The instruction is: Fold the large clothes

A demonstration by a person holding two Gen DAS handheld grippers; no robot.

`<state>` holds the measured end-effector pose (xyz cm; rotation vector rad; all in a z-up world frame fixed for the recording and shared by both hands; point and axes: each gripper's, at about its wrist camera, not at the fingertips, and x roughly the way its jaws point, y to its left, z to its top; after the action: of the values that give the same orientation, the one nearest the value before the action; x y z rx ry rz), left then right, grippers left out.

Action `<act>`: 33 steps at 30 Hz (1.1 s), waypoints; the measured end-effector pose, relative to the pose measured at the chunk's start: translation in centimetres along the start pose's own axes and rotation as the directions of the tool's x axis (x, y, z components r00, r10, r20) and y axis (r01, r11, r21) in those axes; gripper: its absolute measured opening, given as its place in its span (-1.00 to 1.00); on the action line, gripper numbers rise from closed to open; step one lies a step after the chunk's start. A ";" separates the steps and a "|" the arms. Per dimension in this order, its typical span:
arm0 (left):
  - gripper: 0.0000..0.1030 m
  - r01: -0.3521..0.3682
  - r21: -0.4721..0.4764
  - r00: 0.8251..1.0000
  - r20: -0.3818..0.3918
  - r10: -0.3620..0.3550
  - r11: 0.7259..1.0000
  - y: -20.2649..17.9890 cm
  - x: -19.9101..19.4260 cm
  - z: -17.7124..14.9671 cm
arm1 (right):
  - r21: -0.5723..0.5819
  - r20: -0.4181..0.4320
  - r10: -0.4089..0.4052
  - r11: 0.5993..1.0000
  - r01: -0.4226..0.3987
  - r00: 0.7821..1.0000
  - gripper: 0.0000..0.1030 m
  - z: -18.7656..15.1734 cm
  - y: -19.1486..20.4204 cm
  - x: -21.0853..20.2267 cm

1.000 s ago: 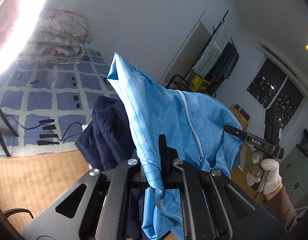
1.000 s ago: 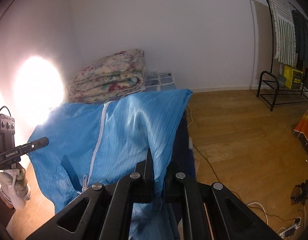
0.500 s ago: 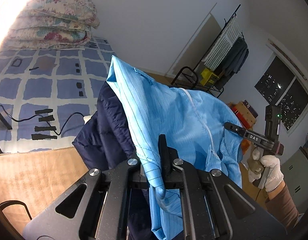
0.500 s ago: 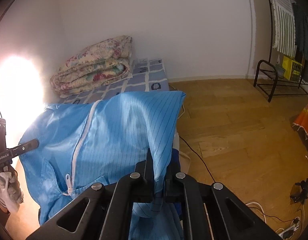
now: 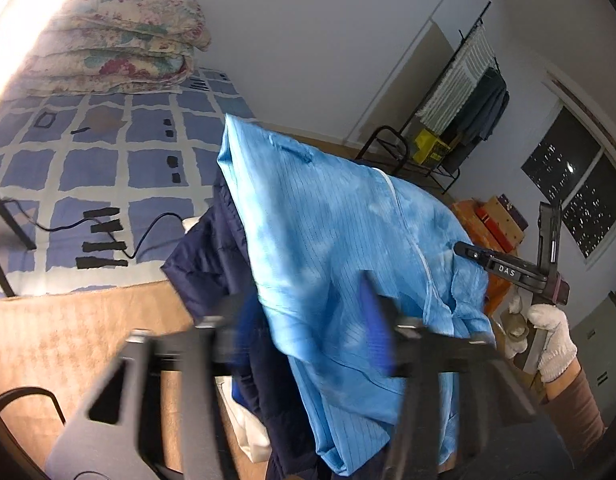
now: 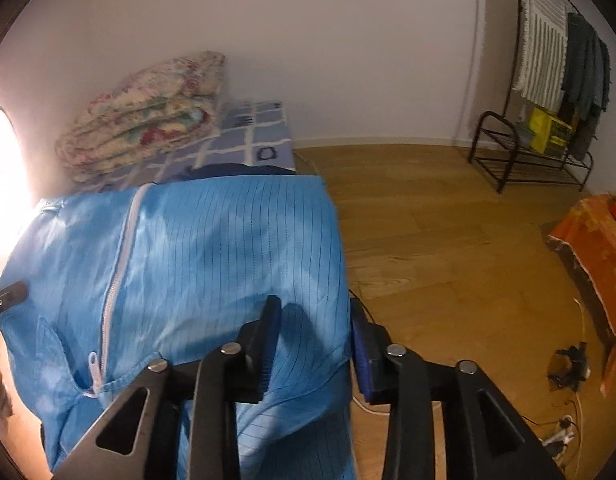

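Note:
A light blue striped zip jacket (image 5: 347, 248) drapes over a dark navy garment (image 5: 212, 268) at the bed's edge. It fills the lower left of the right wrist view (image 6: 212, 264), white zipper running down it. My left gripper (image 5: 308, 320) is open, jaws blurred and spread either side of the cloth. My right gripper (image 6: 313, 336) is open too, blue pads apart with the jacket's edge between them, not pinched. The right gripper also shows at the right of the left wrist view (image 5: 507, 272), held by a white-gloved hand.
A bed with a blue checked cover (image 5: 88, 160) holds a folded floral quilt (image 5: 116, 44) and black cables. A black clothes rack (image 6: 547, 80) stands at the far wall. An orange cloth (image 6: 595, 240) and cables lie on the wooden floor (image 6: 447, 240).
Both grippers were shut on the blue jacket; both have opened and let go. The jacket has dropped lower onto the navy garment.

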<state>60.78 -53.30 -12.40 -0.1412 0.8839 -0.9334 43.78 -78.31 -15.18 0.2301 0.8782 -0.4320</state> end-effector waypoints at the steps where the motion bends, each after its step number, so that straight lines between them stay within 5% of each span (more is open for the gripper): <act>1: 0.22 -0.001 -0.001 1.000 0.006 0.001 1.000 0.0 -0.3 -0.1 | 0.002 0.002 -0.007 1.000 0.007 1.000 -0.09 -0.1 0.0 -0.2; 4: 0.30 -0.012 -0.005 1.000 -0.002 0.012 1.000 0.3 -1.1 -0.2 | 0.011 0.029 -0.026 1.000 0.026 0.999 0.20 -0.1 0.0 -1.2; 10: 0.36 -0.036 -0.009 0.999 0.000 0.036 0.999 0.5 -3.5 -0.9 | 0.031 0.084 -0.029 0.999 0.027 0.996 0.41 -0.1 0.7 -4.1; 19: 0.37 -0.043 0.032 0.999 0.032 0.041 0.999 -1.4 -9.8 -4.1 | 0.011 0.142 -0.012 1.000 0.010 0.990 0.41 -2.3 4.0 -9.5; 33: 0.55 -0.077 0.111 0.989 0.131 0.062 0.991 -9.2 -29.2 -11.8 | -0.021 0.225 0.099 0.995 -0.097 0.969 0.45 -9.8 10.0 -25.8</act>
<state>38.15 -34.11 1.68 -0.0694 0.7108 -0.8981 27.17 -58.83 -0.88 0.2098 0.6422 -0.3537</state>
